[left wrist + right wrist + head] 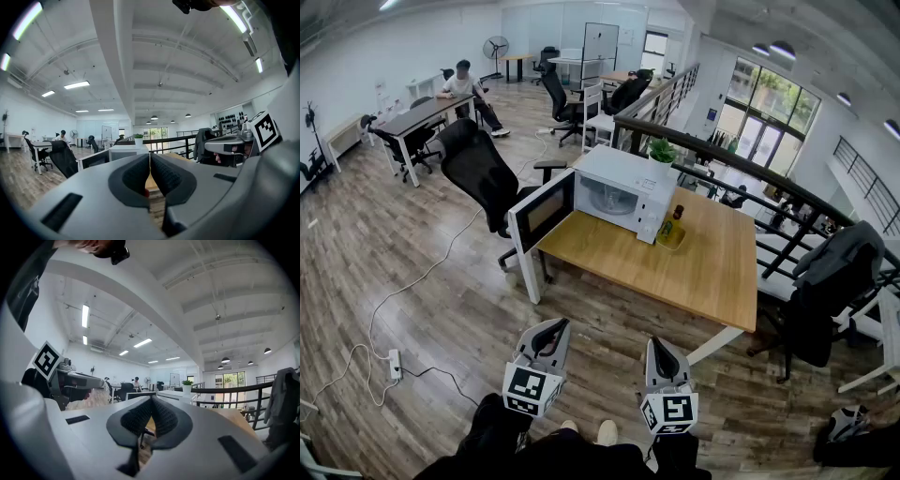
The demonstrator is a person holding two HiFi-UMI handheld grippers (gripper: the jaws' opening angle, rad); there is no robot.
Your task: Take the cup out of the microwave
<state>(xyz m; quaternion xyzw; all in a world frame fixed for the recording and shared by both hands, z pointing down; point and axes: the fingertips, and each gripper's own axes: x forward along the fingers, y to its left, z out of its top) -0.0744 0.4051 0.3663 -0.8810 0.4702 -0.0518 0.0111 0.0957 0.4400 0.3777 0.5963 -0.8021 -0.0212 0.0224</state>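
- Cup: too small to make out inside the microwave (pixel 623 192), which stands with its door (pixel 542 212) swung open on the tabletop (pixel 694 267), well apart from me.
- My left hand-held gripper (pixel 551 328): jaws together, nothing between them.
- My right hand-held gripper (pixel 659 349): jaws together, nothing between them.

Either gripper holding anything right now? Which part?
Nothing held. The grey left gripper and grey right gripper are both shut, empty, well short of the open-doored white microwave.

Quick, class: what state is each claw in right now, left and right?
Left claw: closed, holding nothing.
Right claw: closed, holding nothing.
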